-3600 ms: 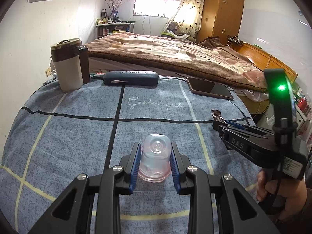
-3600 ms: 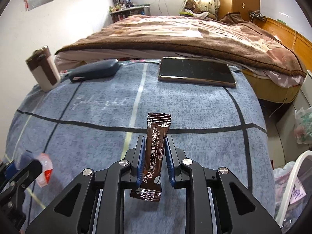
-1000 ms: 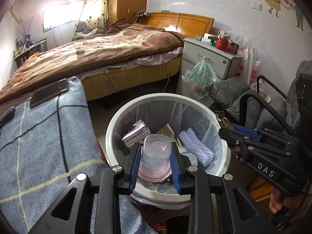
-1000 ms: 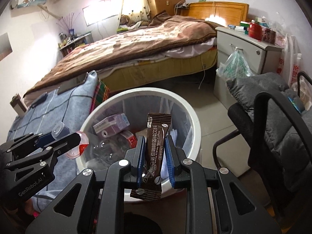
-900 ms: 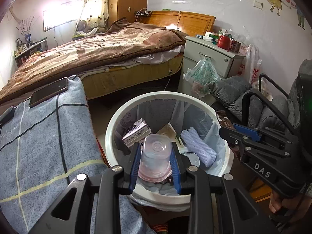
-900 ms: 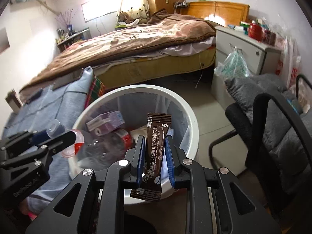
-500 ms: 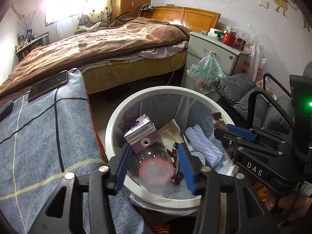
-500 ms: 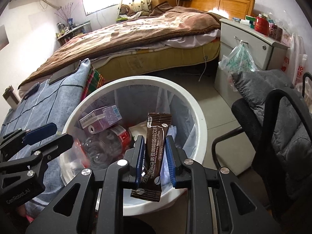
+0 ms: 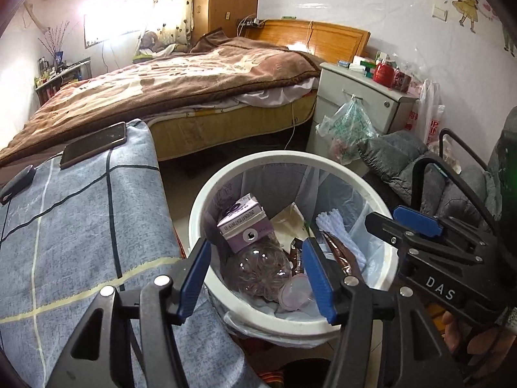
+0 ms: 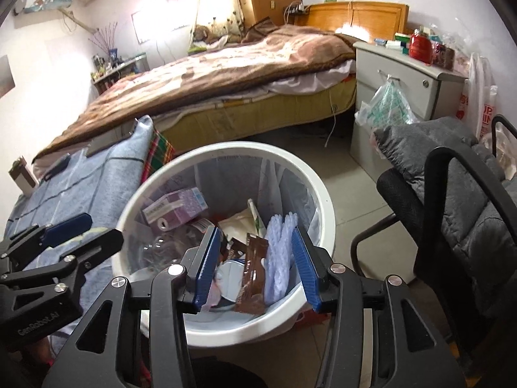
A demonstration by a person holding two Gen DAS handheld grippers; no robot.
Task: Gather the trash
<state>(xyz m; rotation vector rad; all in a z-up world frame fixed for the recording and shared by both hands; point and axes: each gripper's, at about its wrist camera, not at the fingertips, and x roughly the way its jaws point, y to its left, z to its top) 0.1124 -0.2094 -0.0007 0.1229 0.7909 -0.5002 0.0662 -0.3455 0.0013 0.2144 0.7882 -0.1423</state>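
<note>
Now your left gripper (image 9: 257, 273) and right gripper (image 10: 257, 266) have just been opening, both empty: the plastic cup (image 9: 295, 296) and coffee sachet (image 10: 253, 273) lie below them in the bin (image 10: 320, 194). Both look light; the cup probably crushes easily, so pinch its rim.

At frame left, a table (image 9: 80, 226) covered by a blue checked cloth carries a smartphone (image 9: 93, 145) at its far edge and a dark case (image 9: 17, 181) at the left margin.
</note>
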